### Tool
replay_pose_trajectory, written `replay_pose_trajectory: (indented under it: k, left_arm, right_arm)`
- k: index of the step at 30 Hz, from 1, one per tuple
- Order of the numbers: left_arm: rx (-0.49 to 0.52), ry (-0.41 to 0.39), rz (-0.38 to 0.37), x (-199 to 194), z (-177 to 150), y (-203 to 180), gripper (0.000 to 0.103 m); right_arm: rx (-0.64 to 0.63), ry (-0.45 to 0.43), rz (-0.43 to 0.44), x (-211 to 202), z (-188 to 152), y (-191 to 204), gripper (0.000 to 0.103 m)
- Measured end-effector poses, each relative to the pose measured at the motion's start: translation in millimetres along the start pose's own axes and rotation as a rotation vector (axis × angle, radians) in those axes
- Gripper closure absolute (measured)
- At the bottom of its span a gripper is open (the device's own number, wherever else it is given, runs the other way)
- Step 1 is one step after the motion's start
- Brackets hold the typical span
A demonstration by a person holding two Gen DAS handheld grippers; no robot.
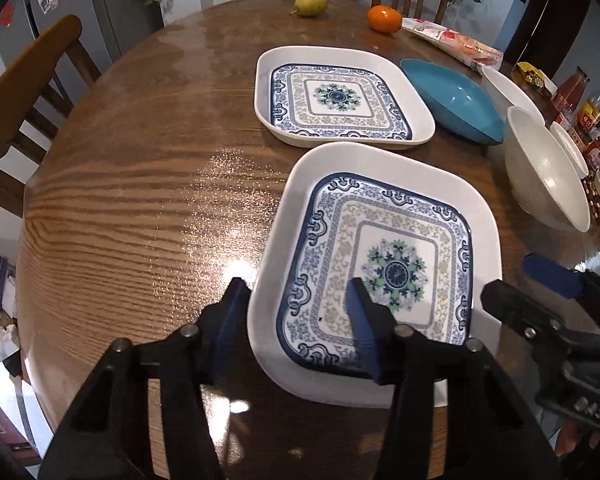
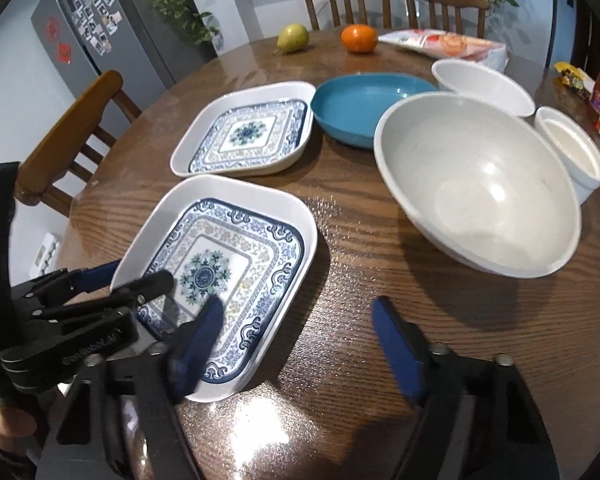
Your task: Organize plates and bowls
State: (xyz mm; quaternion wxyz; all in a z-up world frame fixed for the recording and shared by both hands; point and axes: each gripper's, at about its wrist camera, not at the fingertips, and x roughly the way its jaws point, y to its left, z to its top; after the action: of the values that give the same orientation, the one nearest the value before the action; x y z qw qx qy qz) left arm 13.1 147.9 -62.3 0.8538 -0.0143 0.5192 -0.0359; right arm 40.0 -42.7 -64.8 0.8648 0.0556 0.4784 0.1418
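- The near plate, square with a blue flower pattern and a white rim, lies flat on the wooden table, close to its near edge.
- The left gripper straddles the plate's left rim: one blue pad sits outside the rim over the table, the other inside over the pattern. The jaws stand partly apart with the rim between them; I cannot tell whether the pads press on it.
- The right gripper straddles the same plate's right rim, its left finger over the pattern and its right finger over bare wood. Its jaws stand wide, and no pad is seen touching the rim.
- A second, matching plate lies just beyond the near one, their rims almost meeting.
- A blue bowl sits just beside the far plate, on its right.
- A large white bowl stands to the right of the near plate, apart from it.
- Behind it sits another white bowl, and beside it a small white cup.
- A pear and an orange rest at the table's far side.
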Motion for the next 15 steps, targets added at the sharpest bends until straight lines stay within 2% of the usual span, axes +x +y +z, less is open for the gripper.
replay_pose_trajectory:
  k: [2,7,9,11,12,15]
  left_arm:
    - [0.003,-0.001,-0.014,0.0,0.8,1.0,0.064]
    - [0.016,-0.004,-0.035,0.4,2.4,3.1,0.067]
    - [0.026,-0.008,-0.031,0.6,3.7,4.8,0.072]
    - [0.009,-0.004,-0.039,-0.1,3.4,11.3,0.084]
    - [-0.003,-0.001,-0.041,-0.7,2.4,13.4,0.086]
    - [-0.034,0.013,-0.029,-7.5,-4.9,23.8,0.092]
  right_arm:
    - [0.011,0.020,0.003,5.9,0.1,-1.1,0.039]
    - [0.003,0.029,0.004,12.2,4.2,-1.6,0.062]
    - [-0.014,0.040,0.012,15.3,7.0,0.7,0.087]
    - [-0.034,0.040,0.005,17.8,9.1,4.5,0.089]
    - [-0.048,0.039,-0.011,18.4,10.0,6.7,0.089]
    - [-0.050,0.048,0.031,17.9,15.0,10.2,0.091]
